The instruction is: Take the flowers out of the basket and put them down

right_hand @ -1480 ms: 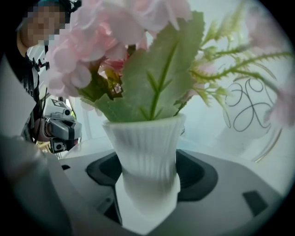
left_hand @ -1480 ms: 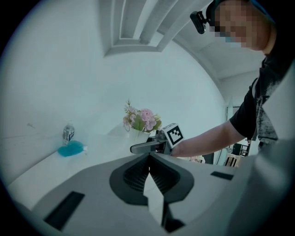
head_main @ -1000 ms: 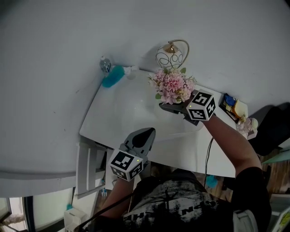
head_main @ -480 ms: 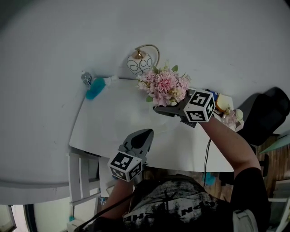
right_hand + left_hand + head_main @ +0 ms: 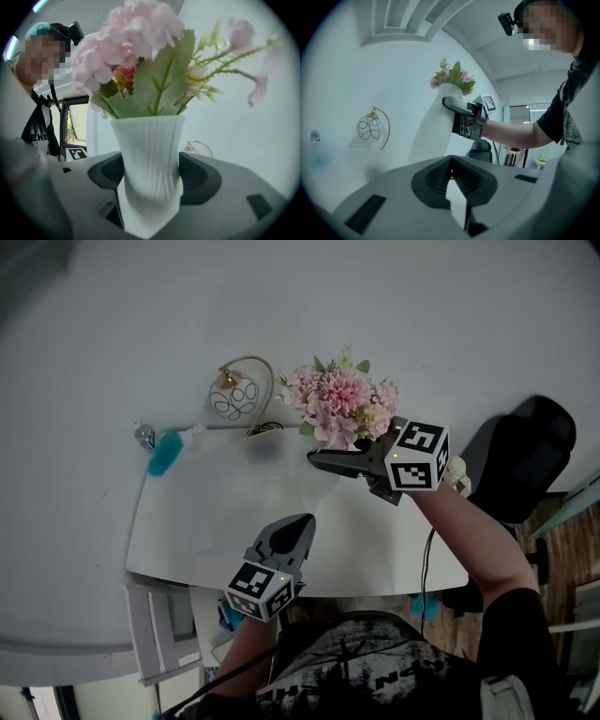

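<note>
A bunch of pink flowers [image 5: 342,404] stands in a white ribbed vase [image 5: 149,168], held upright in the air over the far right part of the white table [image 5: 216,512]. My right gripper [image 5: 328,461] is shut on the vase's narrow lower part, and its jaws press both sides in the right gripper view. The left gripper view shows the same vase [image 5: 436,126] and right gripper [image 5: 452,103] raised. A gold wire basket-like stand [image 5: 234,395] sits at the table's far edge, left of the flowers and apart from them. My left gripper [image 5: 298,524] is shut and empty near the table's front edge.
A teal brush [image 5: 166,454] lies at the table's far left corner. A black chair [image 5: 516,456] stands off the right end of the table. A small dark object [image 5: 265,430] lies beside the wire stand. White wall lies behind the table.
My right gripper has carried the vase of flowers up and to the right, away from the gold wire stand. The left gripper has barely moved.
</note>
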